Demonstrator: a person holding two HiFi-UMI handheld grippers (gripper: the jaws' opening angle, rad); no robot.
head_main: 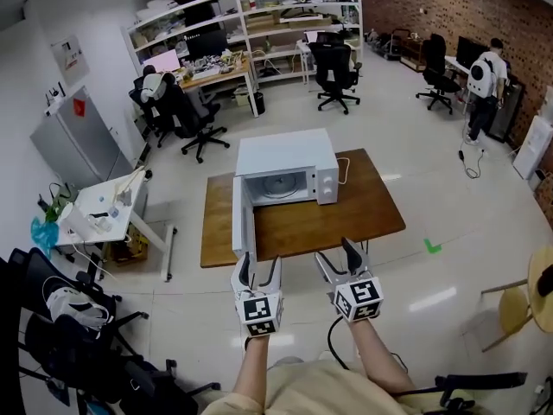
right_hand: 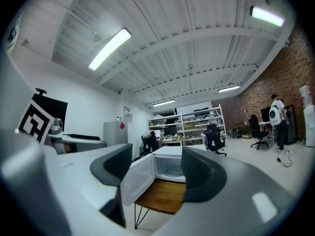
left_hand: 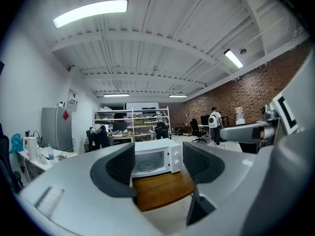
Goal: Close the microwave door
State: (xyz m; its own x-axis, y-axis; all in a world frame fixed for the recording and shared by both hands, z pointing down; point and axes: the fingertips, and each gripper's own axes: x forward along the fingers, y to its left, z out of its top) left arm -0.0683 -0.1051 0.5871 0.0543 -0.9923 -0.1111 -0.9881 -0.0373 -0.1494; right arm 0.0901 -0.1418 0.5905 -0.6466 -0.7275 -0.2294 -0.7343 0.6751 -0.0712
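Note:
A white microwave (head_main: 285,167) stands on a wooden table (head_main: 337,223). Its door (head_main: 243,219) is swung wide open on the left, its edge reaching toward the table's near side, and the glass turntable inside shows. Both grippers hover just short of the table's near edge. My left gripper (head_main: 259,264) is in line with the open door, jaws open and empty. My right gripper (head_main: 335,253) sits to its right, also open and empty. The left gripper view frames the microwave (left_hand: 155,156) between the jaws; the right gripper view shows the microwave (right_hand: 172,163) and the door (right_hand: 138,178) from its inner side.
A white desk (head_main: 112,206) with bottles stands left of the table, a grey fridge (head_main: 73,145) behind it. Office chairs (head_main: 194,115) and shelves (head_main: 259,24) fill the back. A person (head_main: 482,80) stands far right. A wooden chair (head_main: 518,305) is at the right.

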